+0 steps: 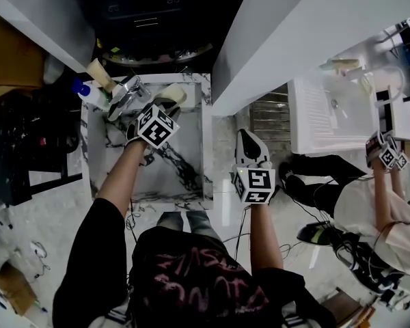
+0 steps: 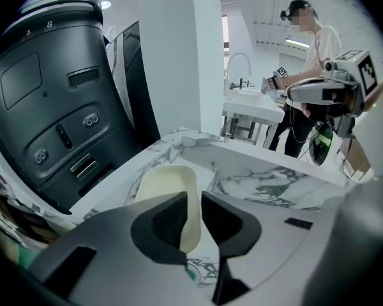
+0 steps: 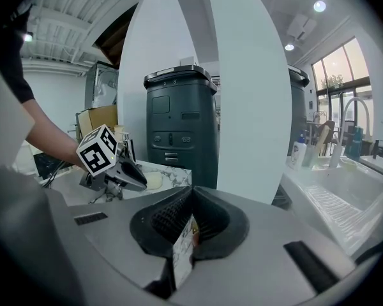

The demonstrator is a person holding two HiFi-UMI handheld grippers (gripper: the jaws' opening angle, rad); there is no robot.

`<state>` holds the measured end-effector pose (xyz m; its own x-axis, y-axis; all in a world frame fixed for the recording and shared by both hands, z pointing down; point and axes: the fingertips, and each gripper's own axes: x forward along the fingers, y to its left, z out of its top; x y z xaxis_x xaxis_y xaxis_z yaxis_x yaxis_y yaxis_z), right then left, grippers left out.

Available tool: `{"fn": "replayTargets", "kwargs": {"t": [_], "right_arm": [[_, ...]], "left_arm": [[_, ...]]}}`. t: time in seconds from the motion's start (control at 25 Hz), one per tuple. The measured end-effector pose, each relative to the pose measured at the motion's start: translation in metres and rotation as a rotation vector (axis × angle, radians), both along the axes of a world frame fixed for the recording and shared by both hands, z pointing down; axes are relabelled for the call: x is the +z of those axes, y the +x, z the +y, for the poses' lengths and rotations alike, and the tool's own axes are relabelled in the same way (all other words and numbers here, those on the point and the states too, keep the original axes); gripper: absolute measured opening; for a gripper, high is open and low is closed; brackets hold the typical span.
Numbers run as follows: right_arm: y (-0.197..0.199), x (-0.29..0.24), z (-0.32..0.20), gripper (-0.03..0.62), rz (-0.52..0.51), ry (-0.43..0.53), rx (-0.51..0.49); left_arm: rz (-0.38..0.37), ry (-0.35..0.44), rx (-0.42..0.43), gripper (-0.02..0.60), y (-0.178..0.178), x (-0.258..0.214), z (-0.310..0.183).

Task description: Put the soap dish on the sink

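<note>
Your left gripper clamps the soap dish by its near rim, its length pointing straight ahead over the sink edge; your right gripper pinches a printed slip.

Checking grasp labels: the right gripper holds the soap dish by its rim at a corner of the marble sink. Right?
Not quite: it is the left gripper, not the right, that holds the soap dish by its rim at a corner of the marble sink. The left gripper view shows it.

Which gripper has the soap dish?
The left gripper, clamped on the cream soap dish rim at the marble sink; the right gripper pinches only a small printed card.
</note>
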<state>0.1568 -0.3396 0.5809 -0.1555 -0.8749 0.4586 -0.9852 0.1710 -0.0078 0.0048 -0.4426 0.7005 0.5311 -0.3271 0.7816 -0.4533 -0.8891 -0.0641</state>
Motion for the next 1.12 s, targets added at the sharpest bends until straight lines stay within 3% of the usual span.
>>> {"fn": "replayTargets", "kwargs": {"t": [0.12, 0.4, 0.88, 1.12], "right_arm": [[0.000, 0.000, 0.000, 0.009, -0.001, 0.003, -0.001], [0.000, -0.001, 0.003, 0.009, 0.000, 0.014, -0.011], [-0.015, -0.026, 0.011, 0.009, -0.008, 0.068, -0.061], [-0.028, -0.041, 0.022, 0.009, -0.017, 0.100, -0.095]], "left_arm": [[0.004, 0.002, 0.003, 0.112, -0.002, -0.003, 0.000], [0.028, 0.024, -0.021, 0.116, -0.003, -0.019, 0.005], [0.108, 0.120, -0.134, 0.060, -0.025, -0.079, 0.028], [0.169, 0.143, -0.240, 0.037, -0.047, -0.107, 0.046]]}}
